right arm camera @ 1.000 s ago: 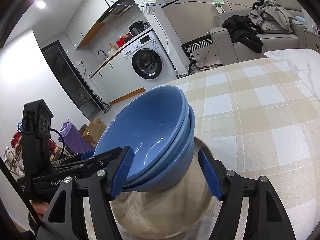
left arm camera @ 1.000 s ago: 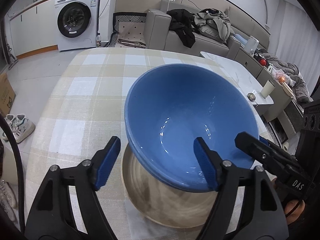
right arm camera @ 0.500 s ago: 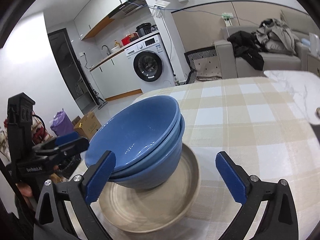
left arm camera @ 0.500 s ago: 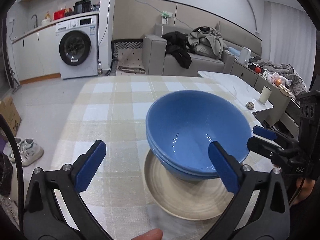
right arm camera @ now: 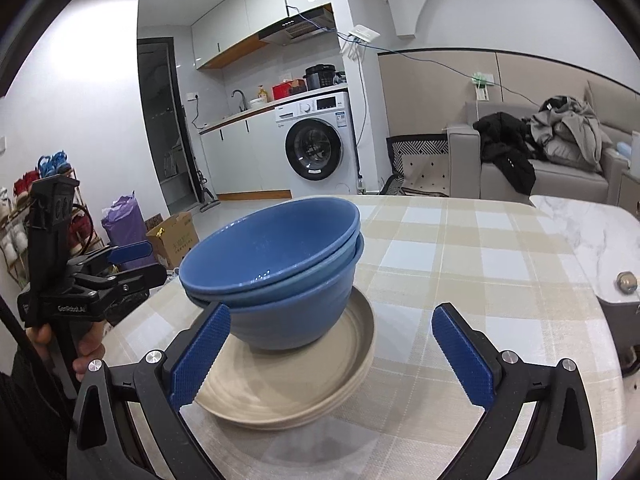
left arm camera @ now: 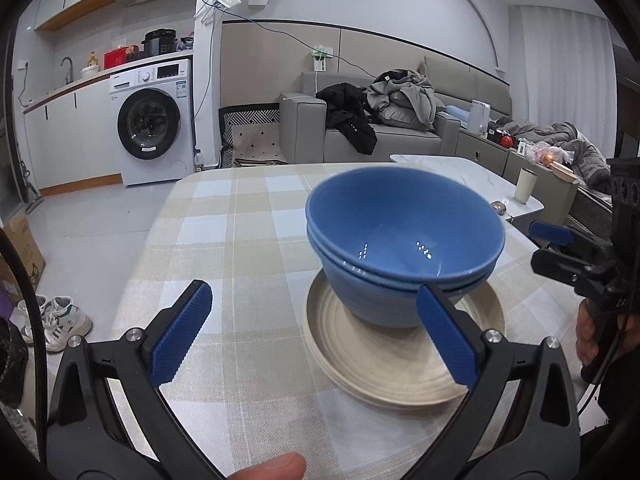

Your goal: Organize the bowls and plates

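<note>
Left wrist view looks down on two glossy blue ceramic bowls nested one inside the other, standing on a stack of round cream ribbed plates on a table covered with a beige-and-white checked cloth. From this side the bowls sit toward the far part of the plates, and the near rim of the plates lies bare. The left gripper has just been opening and its blue-padded jaws now stand wide apart with nothing between them; its right pad lies just in front of the bowls without pressing on them. From the right wrist view the same bowls lean slightly on the plates, and the right gripper is likewise released, its jaws having just spread, with only cloth and the plate rim seen between the pads. Each view shows the other gripper at its edge, held in a hand and apart from the dishes. A white front-loading washing machine and a grey sofa piled with clothes stand behind the table.
</note>
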The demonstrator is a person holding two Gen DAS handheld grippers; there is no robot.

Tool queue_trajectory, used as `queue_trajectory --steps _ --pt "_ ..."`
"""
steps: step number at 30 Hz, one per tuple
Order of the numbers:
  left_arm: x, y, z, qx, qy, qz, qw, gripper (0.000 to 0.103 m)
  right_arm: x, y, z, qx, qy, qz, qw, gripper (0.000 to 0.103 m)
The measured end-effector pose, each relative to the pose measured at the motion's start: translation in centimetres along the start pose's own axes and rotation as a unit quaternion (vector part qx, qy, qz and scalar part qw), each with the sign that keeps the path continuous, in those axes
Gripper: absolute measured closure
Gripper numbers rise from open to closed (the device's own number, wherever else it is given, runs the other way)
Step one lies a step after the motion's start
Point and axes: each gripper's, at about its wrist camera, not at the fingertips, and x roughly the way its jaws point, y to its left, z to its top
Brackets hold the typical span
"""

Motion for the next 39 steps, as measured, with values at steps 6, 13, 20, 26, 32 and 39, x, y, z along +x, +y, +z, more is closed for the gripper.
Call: queue_trajectory --steps 6,13,20,26,32,39 --pt "0.7 1.1 -2.5 -0.011 -0.009 -0.010 0.9998 0.001 -0.8 0.1 -1.8 -0.011 -0.016 0.009 1.000 0.000" --pt "1.3 1.9 -3.5 -0.016 -0.032 -0.008 0.9993 0.001 -1.1 0.7 -3.1 -0.026 -0.027 0.013 0.999 0.001" --pt "1.5 1.8 -3.7 -0.013 -0.043 -0.010 0.9989 0.001 -1.4 1.4 -3.5 -0.037 -0.037 0.017 0.998 0.000" --pt "1.4 1.9 -3.7 -0.017 -0.050 -0.017 0.9984 0.001 -1.9 1.5 -3.6 -0.039 -0.049 0.016 0.998 0.000" --pt "1.2 2.1 -3.8 -0.021 -0.056 -0.017 0.9981 0.001 -2.0 1.4 -3.7 -0.036 -0.054 0.014 0.998 0.000" --pt "1.1 2.1 -3.8 -0.024 -0.056 -0.018 0.9980 0.001 -1.9 1.3 -3.6 -0.034 -0.051 0.017 0.998 0.000"
